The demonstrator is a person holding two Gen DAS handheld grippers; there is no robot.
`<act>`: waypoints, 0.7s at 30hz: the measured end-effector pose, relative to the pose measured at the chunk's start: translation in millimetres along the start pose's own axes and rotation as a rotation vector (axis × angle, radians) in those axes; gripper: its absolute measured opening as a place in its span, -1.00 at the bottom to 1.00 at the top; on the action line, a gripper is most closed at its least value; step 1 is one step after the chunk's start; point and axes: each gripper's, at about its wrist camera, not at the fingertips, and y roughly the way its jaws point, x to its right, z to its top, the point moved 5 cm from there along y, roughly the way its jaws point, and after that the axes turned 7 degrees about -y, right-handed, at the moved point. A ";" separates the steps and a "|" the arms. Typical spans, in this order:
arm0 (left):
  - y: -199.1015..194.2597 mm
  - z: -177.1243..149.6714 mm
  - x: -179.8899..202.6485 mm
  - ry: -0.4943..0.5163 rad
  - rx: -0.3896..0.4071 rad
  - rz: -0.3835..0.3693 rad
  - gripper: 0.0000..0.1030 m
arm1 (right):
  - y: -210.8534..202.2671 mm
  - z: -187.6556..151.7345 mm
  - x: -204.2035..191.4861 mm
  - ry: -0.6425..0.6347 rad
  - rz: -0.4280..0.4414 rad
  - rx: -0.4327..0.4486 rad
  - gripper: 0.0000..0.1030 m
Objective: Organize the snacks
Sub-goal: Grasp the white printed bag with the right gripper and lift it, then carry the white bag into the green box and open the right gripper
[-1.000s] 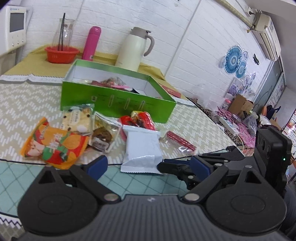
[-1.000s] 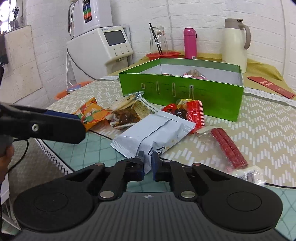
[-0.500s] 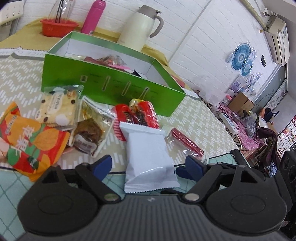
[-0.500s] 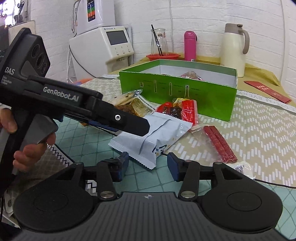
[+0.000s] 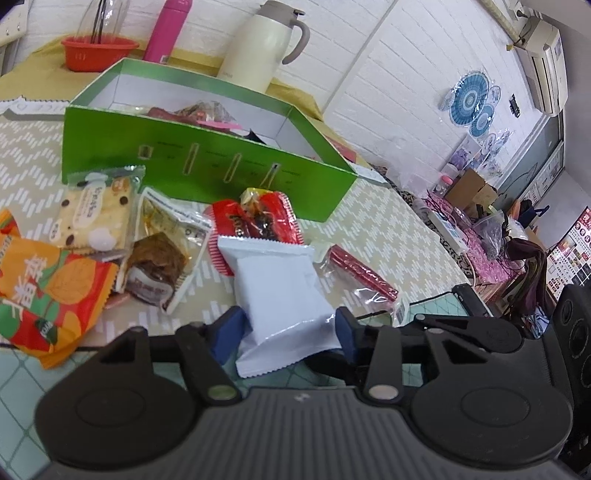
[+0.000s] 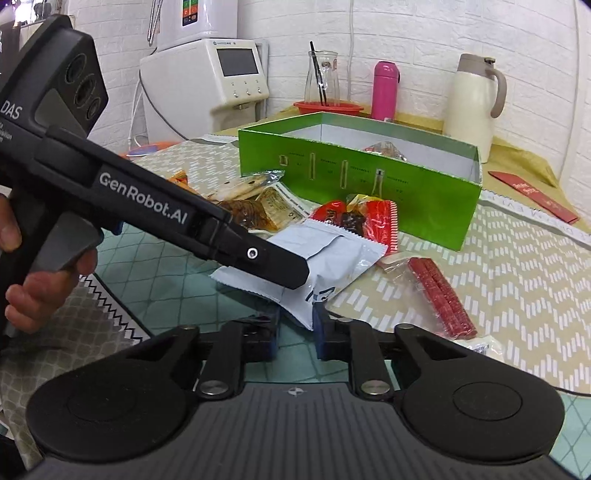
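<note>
A white snack packet (image 5: 280, 295) (image 6: 332, 254) lies on the table in front of the green box (image 5: 207, 170) (image 6: 369, 192), which holds a few snacks. My left gripper (image 5: 287, 332) is closing on the packet's near end, its blue pads touching both side edges. In the right wrist view one of its black fingers (image 6: 273, 262) lies across the packet. My right gripper (image 6: 296, 332) is closing around the packet's near corner, and the pads stand just beside it. An orange packet (image 5: 44, 291), a cookie packet (image 5: 94, 214), a red packet (image 5: 255, 225) and red sticks (image 5: 360, 271) lie loose.
A cream flask (image 5: 258, 48), a pink bottle (image 5: 166, 29) and a red basket (image 5: 98, 53) stand behind the box. At the back left is a white appliance (image 6: 210, 81). A person's hand (image 6: 33, 295) holds the left gripper. A red envelope (image 6: 532, 192) lies far right.
The left gripper moved in over the white packet and its jaws narrowed onto it. The right jaws opened wide, then narrowed around the packet's corner.
</note>
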 end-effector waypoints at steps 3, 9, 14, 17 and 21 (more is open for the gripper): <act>-10.0 0.7 4.0 -0.010 0.017 -0.041 -0.16 | -15.3 6.8 -2.7 -0.041 -0.038 0.062 -0.42; -52.1 14.8 0.4 -0.090 0.128 -0.079 0.43 | -36.5 29.3 -11.5 -0.134 -0.066 0.151 -0.44; -83.5 31.3 -10.1 -0.101 0.216 -0.045 0.45 | -27.7 51.0 4.6 -0.060 -0.037 0.196 -0.46; -80.9 31.3 -12.6 -0.103 0.202 -0.036 0.45 | -11.4 64.5 30.1 0.068 -0.063 0.226 -0.40; -64.1 23.6 -8.8 -0.076 0.158 -0.030 0.45 | 20.2 70.9 55.9 0.118 -0.151 0.182 -0.15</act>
